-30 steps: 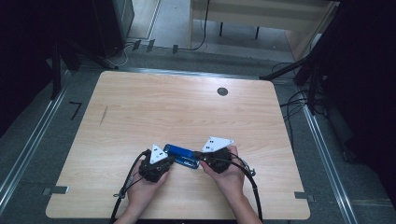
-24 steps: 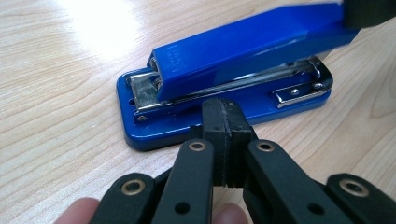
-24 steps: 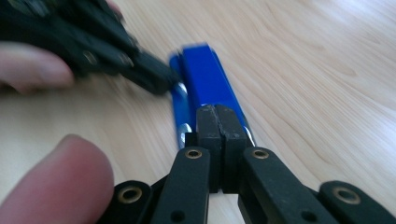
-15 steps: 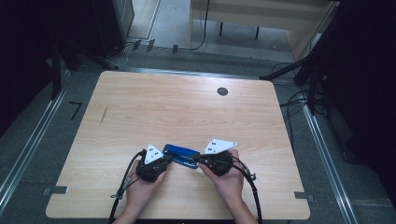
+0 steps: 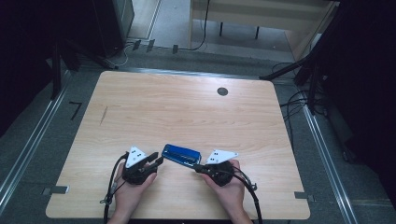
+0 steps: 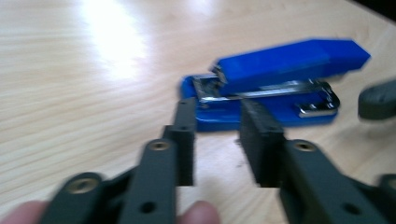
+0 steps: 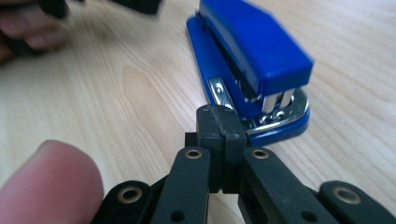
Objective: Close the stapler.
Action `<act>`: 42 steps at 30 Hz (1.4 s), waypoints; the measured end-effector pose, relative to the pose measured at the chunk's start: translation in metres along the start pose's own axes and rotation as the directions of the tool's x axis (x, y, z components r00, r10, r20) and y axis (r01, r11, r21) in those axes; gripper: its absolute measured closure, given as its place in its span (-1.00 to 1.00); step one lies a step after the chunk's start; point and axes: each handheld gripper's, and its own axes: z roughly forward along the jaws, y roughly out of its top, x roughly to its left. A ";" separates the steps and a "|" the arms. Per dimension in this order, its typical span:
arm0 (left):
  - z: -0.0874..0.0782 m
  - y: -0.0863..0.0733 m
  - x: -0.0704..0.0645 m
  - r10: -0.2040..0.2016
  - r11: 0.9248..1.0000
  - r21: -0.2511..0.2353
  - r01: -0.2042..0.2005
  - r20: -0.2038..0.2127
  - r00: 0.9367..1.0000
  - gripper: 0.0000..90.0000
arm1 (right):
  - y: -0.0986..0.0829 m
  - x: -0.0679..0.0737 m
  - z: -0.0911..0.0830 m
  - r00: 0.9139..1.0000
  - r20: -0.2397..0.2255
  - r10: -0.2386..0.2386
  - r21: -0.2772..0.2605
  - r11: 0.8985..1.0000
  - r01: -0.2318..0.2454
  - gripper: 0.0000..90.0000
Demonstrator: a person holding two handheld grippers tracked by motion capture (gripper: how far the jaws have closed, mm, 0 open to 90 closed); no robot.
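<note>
Jaws on my left gripper point(image 6: 217, 140) stood apart with a clear gap, nothing between them. Right gripper point(image 7: 218, 128) had its jaws pressed together, pads touching, nothing held.

Blue stapler point(image 5: 181, 155) lay flat on the surface point(image 5: 187, 112) between the two grippers, long axis running roughly from one to the other. From the high view, left gripper point(image 5: 156, 162) sat just beside the stapler's left end, right gripper point(image 5: 198, 169) just beside its right end.

Left gripper view: stapler point(image 6: 275, 84) was just ahead of my open jaws, hinge end nearest, top arm raised slightly off the base, metal channel visible. Jaw tips were close to the base edge; couldn't tell if they touched, since that view was blurred.

Right gripper view: stapler point(image 7: 252, 56) sat just ahead and to the right of my closed jaws, front end with the metal anvil plate nearest. Tips looked against or right beside the base edge; contact wasn't clear. My fingertip point(image 7: 51, 184) showed at the lower left.
</note>
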 end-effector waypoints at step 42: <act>-0.087 -0.029 0.123 -0.175 0.983 -0.080 0.165 -0.137 0.975 -0.70 | -0.002 -0.015 0.019 1.000 0.002 0.008 0.014 1.000 -0.008 1.00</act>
